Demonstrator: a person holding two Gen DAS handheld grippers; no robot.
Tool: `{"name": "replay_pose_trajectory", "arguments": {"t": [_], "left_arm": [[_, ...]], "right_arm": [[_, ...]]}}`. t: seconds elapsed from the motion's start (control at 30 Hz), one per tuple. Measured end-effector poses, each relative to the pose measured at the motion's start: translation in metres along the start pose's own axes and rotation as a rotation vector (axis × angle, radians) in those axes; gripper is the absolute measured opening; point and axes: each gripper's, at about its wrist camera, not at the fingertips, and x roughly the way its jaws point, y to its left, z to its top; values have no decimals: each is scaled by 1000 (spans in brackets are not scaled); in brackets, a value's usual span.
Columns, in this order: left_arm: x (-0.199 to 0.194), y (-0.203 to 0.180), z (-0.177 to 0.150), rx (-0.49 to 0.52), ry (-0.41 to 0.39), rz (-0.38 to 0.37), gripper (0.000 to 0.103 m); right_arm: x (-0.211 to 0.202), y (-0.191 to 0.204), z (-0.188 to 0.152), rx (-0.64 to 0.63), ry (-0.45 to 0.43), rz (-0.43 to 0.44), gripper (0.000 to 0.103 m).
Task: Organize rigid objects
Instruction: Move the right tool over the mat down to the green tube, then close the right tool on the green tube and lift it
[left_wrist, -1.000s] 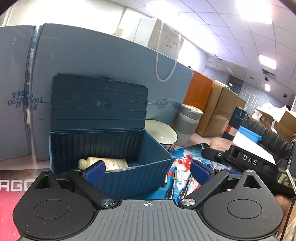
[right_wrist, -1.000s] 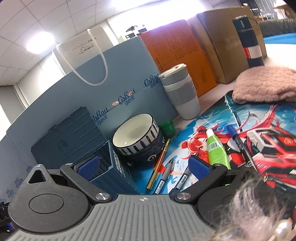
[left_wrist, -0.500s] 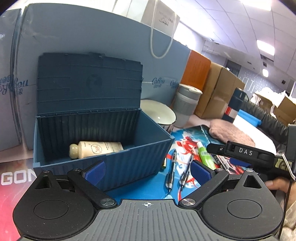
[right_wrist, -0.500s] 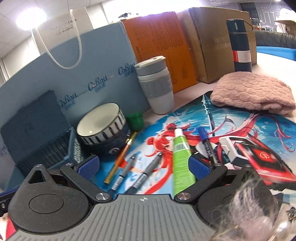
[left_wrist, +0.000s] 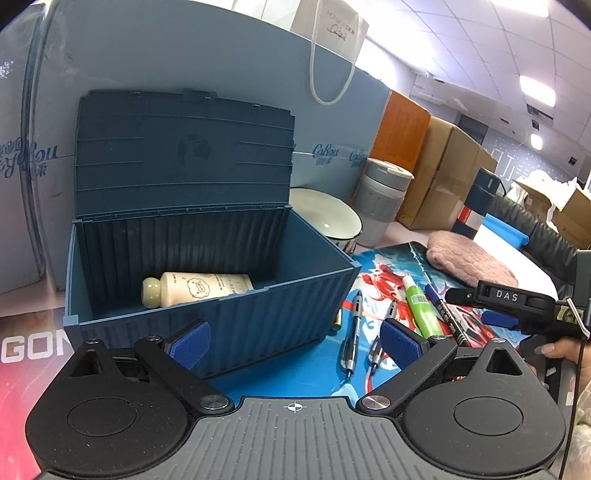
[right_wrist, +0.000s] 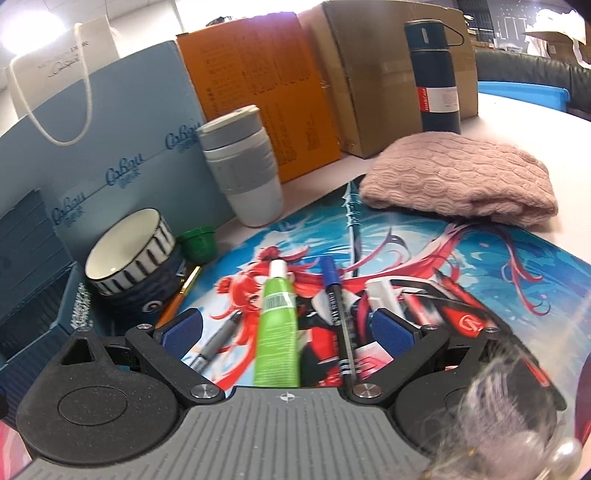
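Now green tube (right_wrist: 277, 325) lies btwn spread right tongs (right_wrist: 287, 330).

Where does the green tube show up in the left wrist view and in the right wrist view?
Left wrist view: green tube lies right of centre on the printed mat, just right of the left gripper.
Right wrist view: green tube lies at lower centre, between the open fingers of the right gripper.
Shared landmark: the grey tumbler.

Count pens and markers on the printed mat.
4: two grey pens by the blue plastic box, one orange pen beside the striped bowl, one blue-capped black marker beside the green tube; others may be hidden.
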Motion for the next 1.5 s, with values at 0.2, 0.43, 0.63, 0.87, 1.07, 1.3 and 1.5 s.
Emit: {"name": "replay_pose_trajectory", "arguments": {"t": [0.2,0.43,0.63,0.87,1.07,1.3,1.5], "left_arm": [[1,-2,-1,12,1,4,100],[0,1,1,0,-2,-1,100],[-10,1,3,2,-33,-6,100],[-19,3,6,-7,-61,-5,100],[-25,10,10,-31,-81,2,100],[-40,20,15,-65,-139,-6,100],[-50,33,19,-106,-186,55,100]], "right_arm": [[20,-5,5,8,62,-12,70],[41,13,17,7,85,11,60],[77,29,23,-29,134,-62,54],[92,33,26,-61,113,-103,23],[70,30,25,-49,45,-49,24],[7,34,16,-54,-64,34,24],[-50,45,19,-58,-188,94,23]]}}
